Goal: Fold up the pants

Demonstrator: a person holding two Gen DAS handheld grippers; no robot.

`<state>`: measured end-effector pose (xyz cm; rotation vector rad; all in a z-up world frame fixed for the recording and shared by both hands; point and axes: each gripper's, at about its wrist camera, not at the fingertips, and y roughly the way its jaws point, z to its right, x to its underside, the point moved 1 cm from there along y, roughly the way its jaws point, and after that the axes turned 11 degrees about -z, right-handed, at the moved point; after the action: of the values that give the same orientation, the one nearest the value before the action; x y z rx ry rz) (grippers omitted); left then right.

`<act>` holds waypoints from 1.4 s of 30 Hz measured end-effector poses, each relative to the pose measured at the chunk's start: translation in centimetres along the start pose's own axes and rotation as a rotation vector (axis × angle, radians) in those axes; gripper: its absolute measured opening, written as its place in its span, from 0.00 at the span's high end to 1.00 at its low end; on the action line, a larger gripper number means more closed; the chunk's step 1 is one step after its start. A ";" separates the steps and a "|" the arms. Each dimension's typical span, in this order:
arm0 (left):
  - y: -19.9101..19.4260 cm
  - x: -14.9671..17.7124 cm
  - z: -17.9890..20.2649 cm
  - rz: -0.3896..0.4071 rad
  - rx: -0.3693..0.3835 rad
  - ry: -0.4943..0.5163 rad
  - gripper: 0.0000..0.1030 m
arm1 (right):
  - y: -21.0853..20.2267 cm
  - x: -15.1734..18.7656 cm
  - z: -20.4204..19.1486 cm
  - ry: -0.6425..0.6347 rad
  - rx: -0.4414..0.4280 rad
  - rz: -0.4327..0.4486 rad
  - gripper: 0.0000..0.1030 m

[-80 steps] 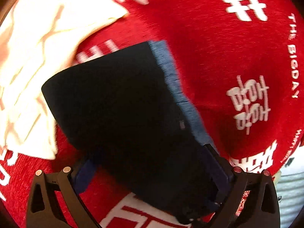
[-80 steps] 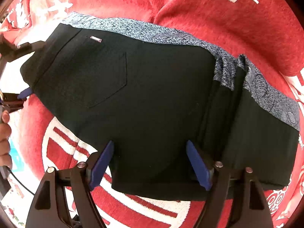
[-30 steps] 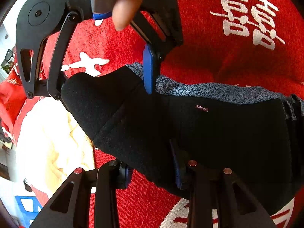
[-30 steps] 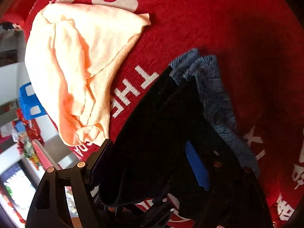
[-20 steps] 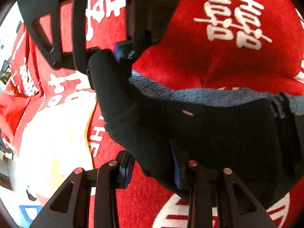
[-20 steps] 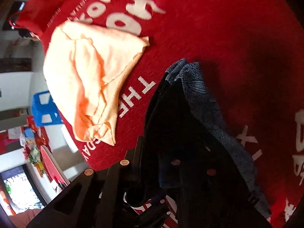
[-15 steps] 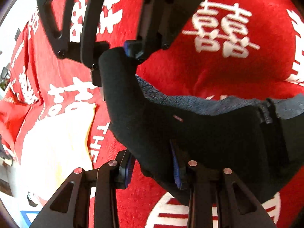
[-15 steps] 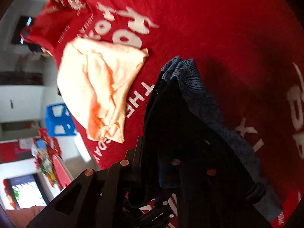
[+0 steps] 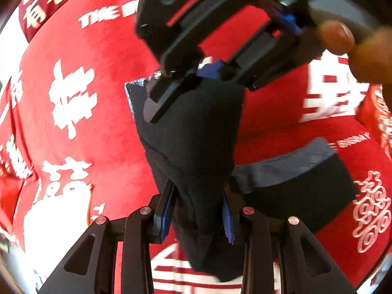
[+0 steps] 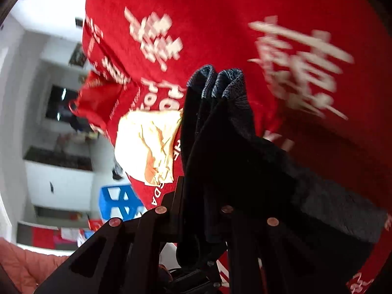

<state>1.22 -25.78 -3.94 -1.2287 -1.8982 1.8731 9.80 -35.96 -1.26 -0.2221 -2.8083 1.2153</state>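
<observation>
The black pants (image 9: 196, 142) with a grey patterned waistband (image 9: 281, 169) hang lifted above the red cloth (image 9: 110, 49). My left gripper (image 9: 198, 213) is shut on one end of the black fabric near the bottom of its view. My right gripper (image 9: 196, 78) comes in from the top of the left wrist view and is shut on the far end of the same fold. In the right wrist view the pants (image 10: 232, 152) fill the gripper (image 10: 203, 205), with the grey waistband (image 10: 225, 83) bunched at the top. The other half of the pants (image 9: 299, 191) lies on the cloth at right.
The red cloth (image 10: 220, 24) with white characters covers the whole surface. A pale yellow garment (image 10: 147, 144) lies on it beside the pants. A blue crate (image 10: 117, 203) stands on the floor beyond the edge. A person's fingers (image 9: 343, 41) hold the right gripper.
Both grippers have lifted the gripped end of the pants and swung it over toward the other half. The right gripper moved across the left wrist view to upper centre. The pants now hang bunched.
</observation>
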 end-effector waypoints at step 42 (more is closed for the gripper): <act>4.7 1.8 14.6 -0.317 0.146 0.280 0.33 | -2.3 18.1 23.2 0.454 0.153 0.132 0.71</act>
<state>-7.64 -36.02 -11.44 -1.0139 -1.6626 1.5555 -11.17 -51.26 -15.24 -0.5977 -2.3325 1.2135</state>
